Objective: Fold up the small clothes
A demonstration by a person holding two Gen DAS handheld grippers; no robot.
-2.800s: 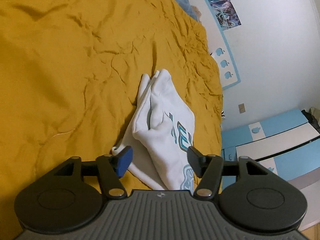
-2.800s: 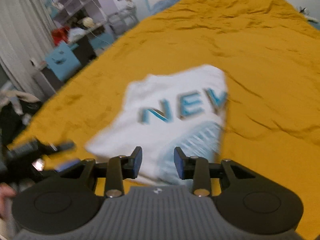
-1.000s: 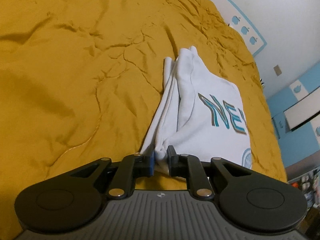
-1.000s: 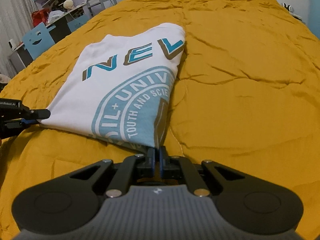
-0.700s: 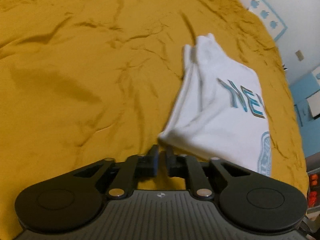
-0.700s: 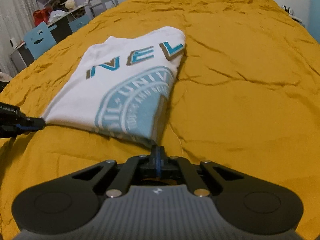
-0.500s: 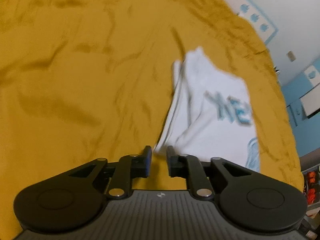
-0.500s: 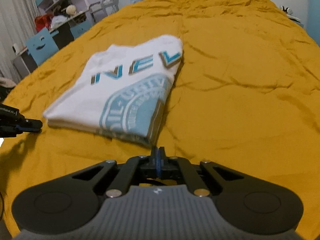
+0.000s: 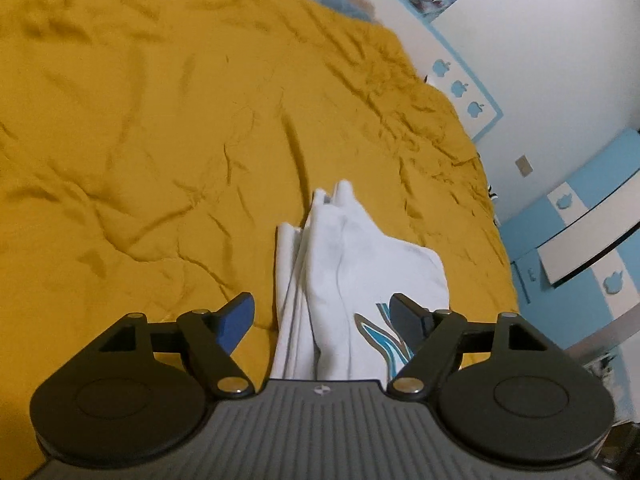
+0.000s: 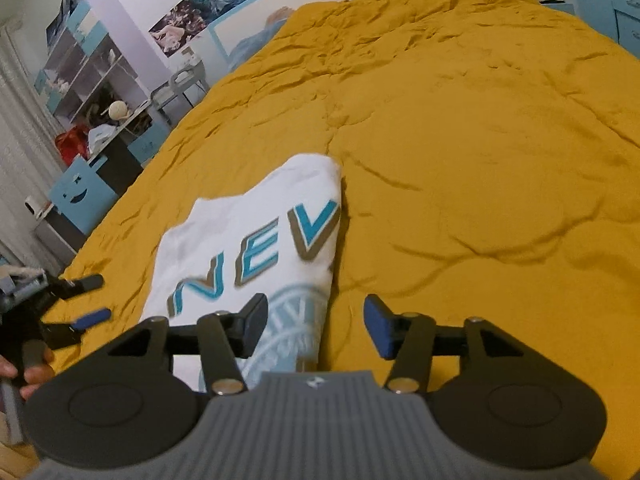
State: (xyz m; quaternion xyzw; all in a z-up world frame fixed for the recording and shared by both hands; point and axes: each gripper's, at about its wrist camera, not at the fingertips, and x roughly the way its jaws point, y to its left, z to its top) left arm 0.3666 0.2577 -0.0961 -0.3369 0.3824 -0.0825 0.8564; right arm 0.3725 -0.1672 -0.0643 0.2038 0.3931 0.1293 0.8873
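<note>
A folded white T-shirt (image 9: 352,264) with blue lettering lies on the yellow bedspread (image 9: 140,140). My left gripper (image 9: 324,320) is open, its fingers either side of the shirt's near folded end, just above it. In the right wrist view the shirt (image 10: 256,240) shows the letters "NEV" and a round blue print. My right gripper (image 10: 316,326) is open and empty over the shirt's near right corner. The left gripper (image 10: 86,298) also shows at the left, open, beside the shirt.
The bedspread (image 10: 480,140) stretches far and right of the shirt. A white wall with posters and blue-white cabinets (image 9: 580,216) stands beyond the bed's right edge. Shelves and a blue desk (image 10: 80,184) stand left of the bed.
Both grippers were shut on the shirt's near corners a second ago; both have opened and let go. The shirt now lies flat, and both grippers have moved forward over it.
</note>
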